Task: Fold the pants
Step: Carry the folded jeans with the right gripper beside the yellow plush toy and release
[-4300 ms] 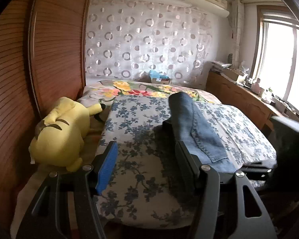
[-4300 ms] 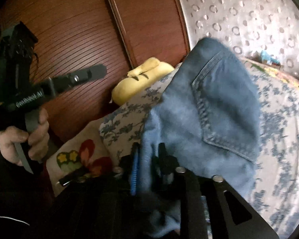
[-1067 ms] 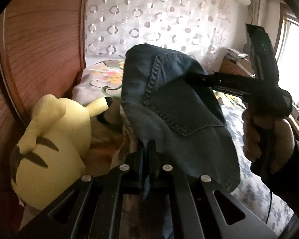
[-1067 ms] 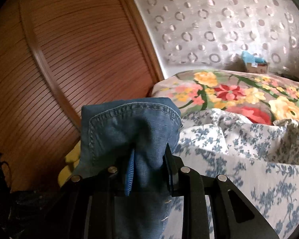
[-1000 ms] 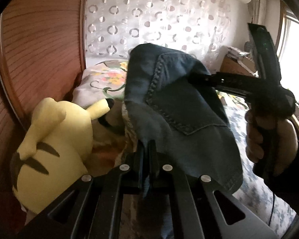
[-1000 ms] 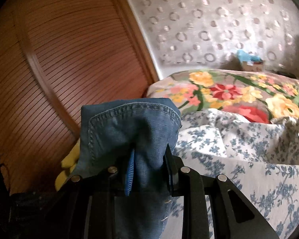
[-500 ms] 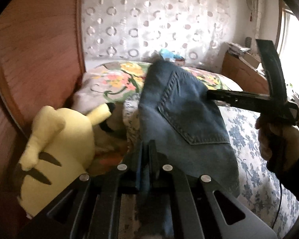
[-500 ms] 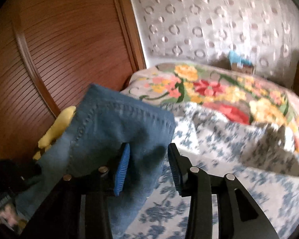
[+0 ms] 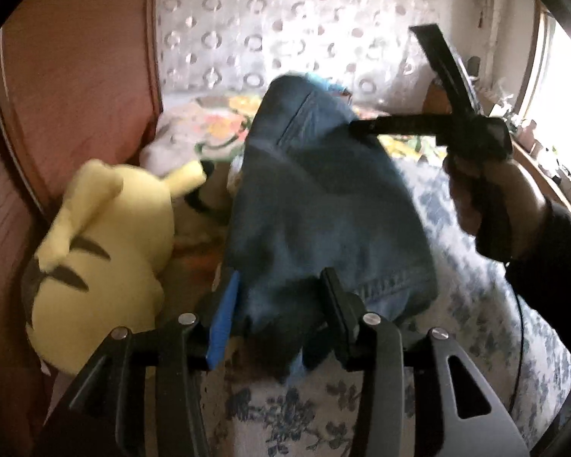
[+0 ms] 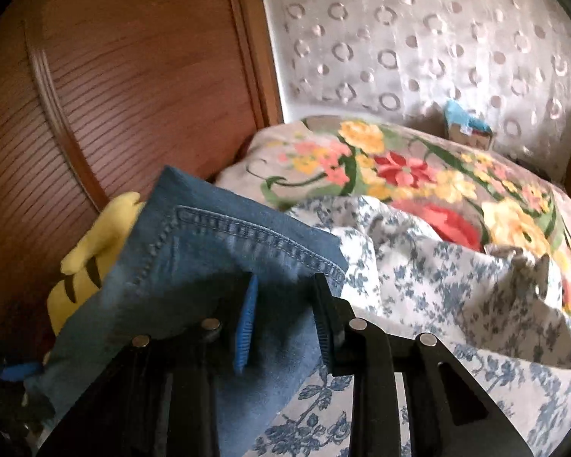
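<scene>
One yellow plush toy (image 9: 106, 236) lies just beside the single pair of jeans (image 9: 323, 205) on the bed (image 10: 456, 304), against the wooden wardrobe door (image 10: 114, 76), and crowds the fold on that side. Your left gripper (image 9: 278, 316) is opening, its fingers released with the jeans' near edge loose between them; your right gripper (image 10: 285, 316) is closing, denim between its fingers but not visibly pinched. One blue-flowered sheet (image 10: 437, 285), one bright floral blanket (image 10: 399, 167) and a ring-patterned curtain (image 10: 418, 38) lie beyond.
</scene>
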